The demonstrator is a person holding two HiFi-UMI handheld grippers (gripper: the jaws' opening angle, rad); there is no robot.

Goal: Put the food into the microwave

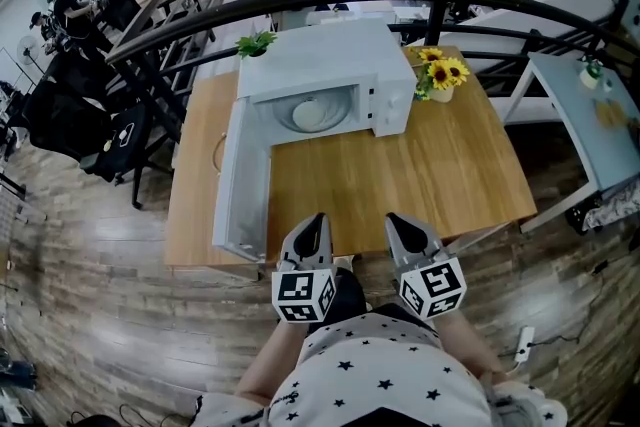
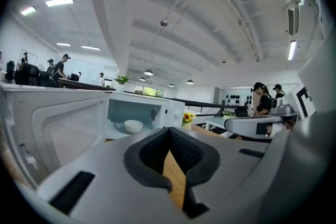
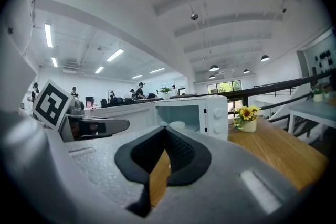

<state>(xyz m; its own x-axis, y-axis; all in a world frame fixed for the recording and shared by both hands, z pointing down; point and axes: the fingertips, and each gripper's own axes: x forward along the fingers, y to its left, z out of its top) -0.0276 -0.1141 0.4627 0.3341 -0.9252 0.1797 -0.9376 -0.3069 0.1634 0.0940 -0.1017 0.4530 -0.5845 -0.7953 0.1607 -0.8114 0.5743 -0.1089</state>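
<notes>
- The left gripper [image 1: 312, 221] has its jaws pressed together with nothing between them, at the near edge of the wooden tabletop [image 1: 430, 175].
- The right gripper [image 1: 402, 221] has its jaws closed and empty too, just beside the left pair.
- The white bowl [image 1: 308, 113] sits inside the microwave [image 1: 330, 55], well ahead of both pairs of jaws and apart from them.
- The microwave door [image 1: 240, 185] stands swung open, ahead and to the left of the left jaws.
- A vase of sunflowers [image 1: 443, 75] stands ahead and to the right of the right jaws, beside the microwave.
</notes>
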